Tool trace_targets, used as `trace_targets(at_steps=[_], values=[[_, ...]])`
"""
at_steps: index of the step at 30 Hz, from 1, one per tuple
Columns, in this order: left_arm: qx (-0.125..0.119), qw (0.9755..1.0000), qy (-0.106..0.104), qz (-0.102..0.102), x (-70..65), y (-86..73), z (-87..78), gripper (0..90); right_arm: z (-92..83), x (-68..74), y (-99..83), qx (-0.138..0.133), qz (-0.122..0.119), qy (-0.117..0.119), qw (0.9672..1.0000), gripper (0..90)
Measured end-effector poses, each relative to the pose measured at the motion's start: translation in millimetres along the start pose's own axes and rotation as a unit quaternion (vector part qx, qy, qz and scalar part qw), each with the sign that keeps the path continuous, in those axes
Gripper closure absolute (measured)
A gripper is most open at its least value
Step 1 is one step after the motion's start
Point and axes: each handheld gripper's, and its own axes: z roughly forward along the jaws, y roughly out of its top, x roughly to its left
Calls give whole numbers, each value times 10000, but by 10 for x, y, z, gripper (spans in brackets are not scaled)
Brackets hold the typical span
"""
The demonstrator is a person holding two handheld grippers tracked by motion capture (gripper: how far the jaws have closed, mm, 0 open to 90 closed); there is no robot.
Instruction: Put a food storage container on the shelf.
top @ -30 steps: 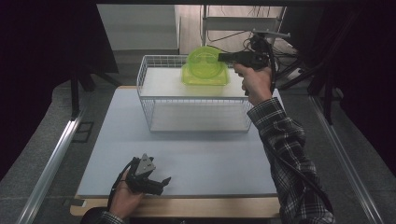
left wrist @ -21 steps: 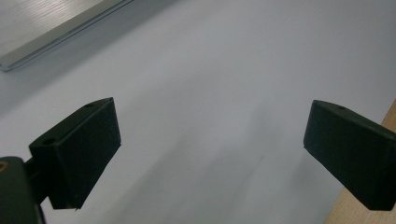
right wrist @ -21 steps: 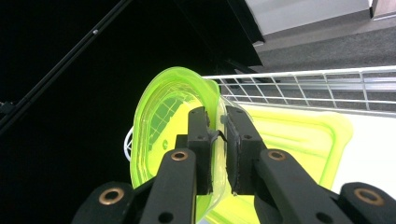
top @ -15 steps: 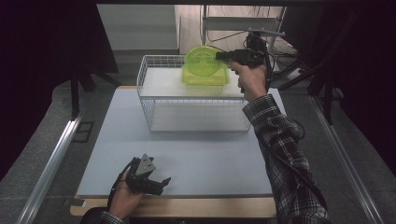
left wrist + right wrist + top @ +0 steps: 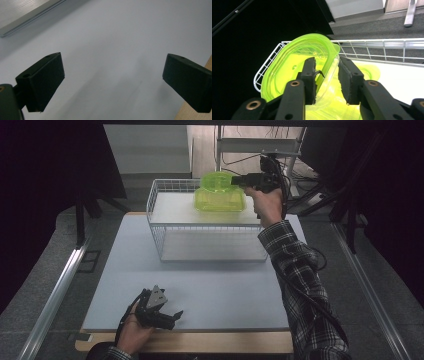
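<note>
Pale desk (image 5: 210, 290) carries a white wire basket (image 5: 165, 220) – inside, a green lidded container (image 5: 220, 200). Right tool (image 5: 325, 75), jaws just parting, straddles the raised lid's rim without pressing. Left tool (image 5: 172, 316) rests wide open, empty.

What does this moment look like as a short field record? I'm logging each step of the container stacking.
work surface: pale table mat
basket: white wire basket at the far end of the mat
lower container: green plastic container resting in the basket
upper container: green container tilted against the basket's far rim
right tongs: right tongs astride the upper container's wall, jaws just opened, pads apart from it
left tongs: left tongs open, nothing between the jaws, low over the mat's near edge
</note>
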Motion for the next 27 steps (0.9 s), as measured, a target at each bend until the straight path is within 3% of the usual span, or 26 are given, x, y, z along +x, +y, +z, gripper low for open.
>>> trace_targets(at_steps=[10, 13, 20, 27], values=[[3, 10000, 14, 0, 3, 1, -5, 37, -6, -28, -9, -91, 41, 26, 9999, 521], [3, 10000, 15, -1, 2, 1, -5, 36, -26, -57, -20, -137, 103, 169, 9997, 453], [10, 10000, 21, 2, 2, 1, -4, 36, -91, -83, -49, -122, -63, 334, 9993, 339], [21, 10000, 24, 2, -2, 1, 1, 35, -193, -84, -114, -28, -445, 456, 9980, 245]])
